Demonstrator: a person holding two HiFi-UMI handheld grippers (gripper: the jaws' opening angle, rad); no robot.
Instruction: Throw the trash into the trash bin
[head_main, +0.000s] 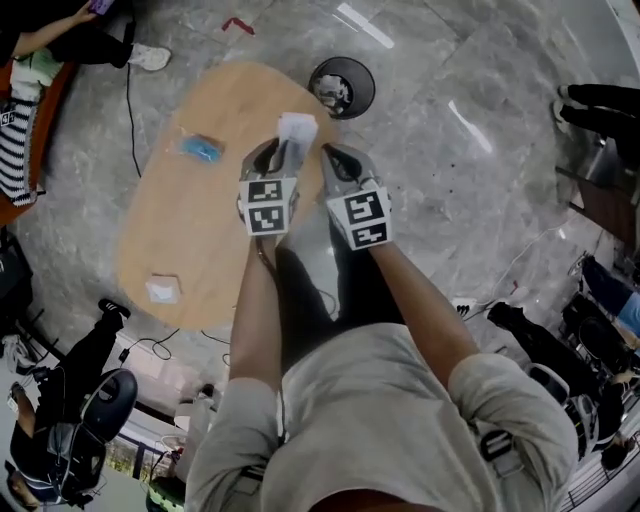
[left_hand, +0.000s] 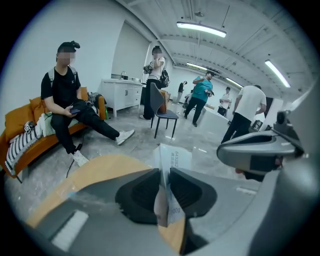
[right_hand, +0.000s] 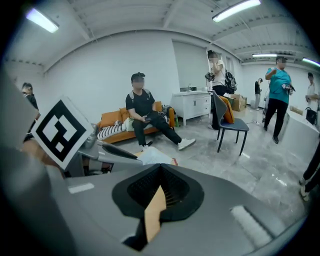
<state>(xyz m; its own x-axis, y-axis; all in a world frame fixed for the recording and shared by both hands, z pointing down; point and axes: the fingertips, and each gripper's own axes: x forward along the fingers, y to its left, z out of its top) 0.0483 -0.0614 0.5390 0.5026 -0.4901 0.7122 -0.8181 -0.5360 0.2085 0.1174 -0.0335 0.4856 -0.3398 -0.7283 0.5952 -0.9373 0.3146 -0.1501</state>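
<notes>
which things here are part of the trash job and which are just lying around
Job: white paper in the left hand-held gripper; trash bin; blue packet and white wrapper on the table.
Lying about: orange sofa; chair; floor cable.

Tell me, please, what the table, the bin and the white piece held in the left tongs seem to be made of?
Table: probably wood or a wood-look laminate; even tan top with a dull sheen.
Bin: dark and round, maybe plastic or metal; too small to tell.
White piece: likely thin paper or card; matt, creased, with small print on it.
</notes>
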